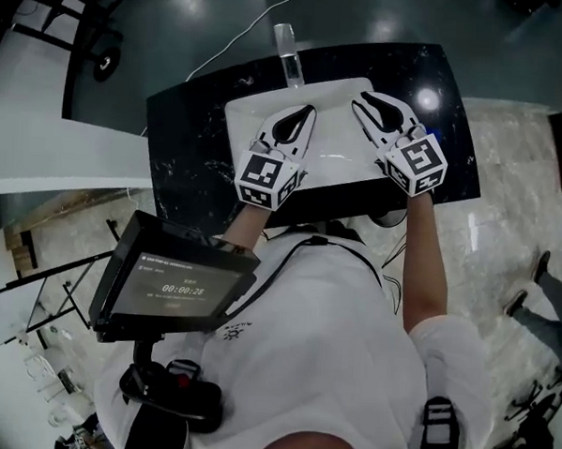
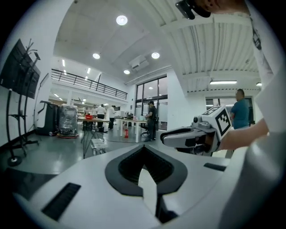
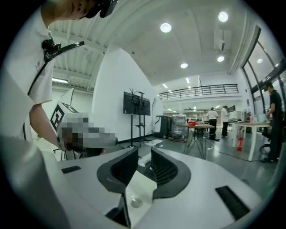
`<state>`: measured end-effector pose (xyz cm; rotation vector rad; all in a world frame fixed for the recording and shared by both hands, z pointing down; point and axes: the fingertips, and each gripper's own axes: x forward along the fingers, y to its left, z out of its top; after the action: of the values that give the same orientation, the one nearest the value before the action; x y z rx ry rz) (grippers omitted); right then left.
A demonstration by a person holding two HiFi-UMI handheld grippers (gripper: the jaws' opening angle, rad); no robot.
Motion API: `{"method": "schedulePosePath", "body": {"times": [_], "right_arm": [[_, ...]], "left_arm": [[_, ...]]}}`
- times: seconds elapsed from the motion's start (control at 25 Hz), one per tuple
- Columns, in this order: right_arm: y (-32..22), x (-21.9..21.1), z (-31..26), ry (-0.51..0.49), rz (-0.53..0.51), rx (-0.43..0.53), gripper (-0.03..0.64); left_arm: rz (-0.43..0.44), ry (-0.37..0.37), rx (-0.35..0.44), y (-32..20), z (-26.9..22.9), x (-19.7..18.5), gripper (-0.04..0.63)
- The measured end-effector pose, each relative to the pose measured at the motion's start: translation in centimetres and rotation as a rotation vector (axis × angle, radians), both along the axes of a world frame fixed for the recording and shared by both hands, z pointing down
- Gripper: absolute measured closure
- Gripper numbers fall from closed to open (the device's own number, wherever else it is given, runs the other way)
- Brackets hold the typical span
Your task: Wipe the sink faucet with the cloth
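The head view looks down on a white sink (image 1: 333, 167) set in a black marble counter (image 1: 183, 157). A clear faucet (image 1: 288, 52) stands at the counter's far edge. No cloth shows in any view. Both grippers are held up above the basin, side by side, pointing away from me. My left gripper (image 1: 311, 108) (image 2: 144, 147) is shut, its tips meeting with nothing between them. My right gripper (image 1: 357, 99) (image 3: 144, 154) is open by a narrow gap and holds nothing; it also shows from the side as the right gripper (image 2: 187, 136) in the left gripper view.
A dark screen (image 1: 174, 284) hangs on a rig at my chest. A white cable (image 1: 236, 33) runs over the floor beyond the counter. Another person's leg (image 1: 544, 312) is at the right. The gripper views show a hall with tables, people and a screen stand (image 3: 136, 105).
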<state>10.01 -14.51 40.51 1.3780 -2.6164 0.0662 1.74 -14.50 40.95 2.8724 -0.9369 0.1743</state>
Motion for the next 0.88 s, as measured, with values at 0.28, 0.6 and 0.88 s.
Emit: {"method": "schedulePosePath", "body": {"times": [0.28,0.6,0.88], "right_arm": [[-1.5,-6.0,0.3,-0.064,-0.179,0.020,0.575],[1.0,-10.5,-0.2,-0.057,-0.200,-0.010,0.612],[4.8,-10.1,-1.6,-0.102,-0.179,0.010,0.612]], "left_arm": [[-0.142,-0.017,0.010,-1.3,1.0,-5.2,0.594],[-0.113,0.030,-0.003,0.1,0.8,-8.6,0.594],[-0.098,0.036,0.022,2.7,-0.2,-8.5,0.594]]}}
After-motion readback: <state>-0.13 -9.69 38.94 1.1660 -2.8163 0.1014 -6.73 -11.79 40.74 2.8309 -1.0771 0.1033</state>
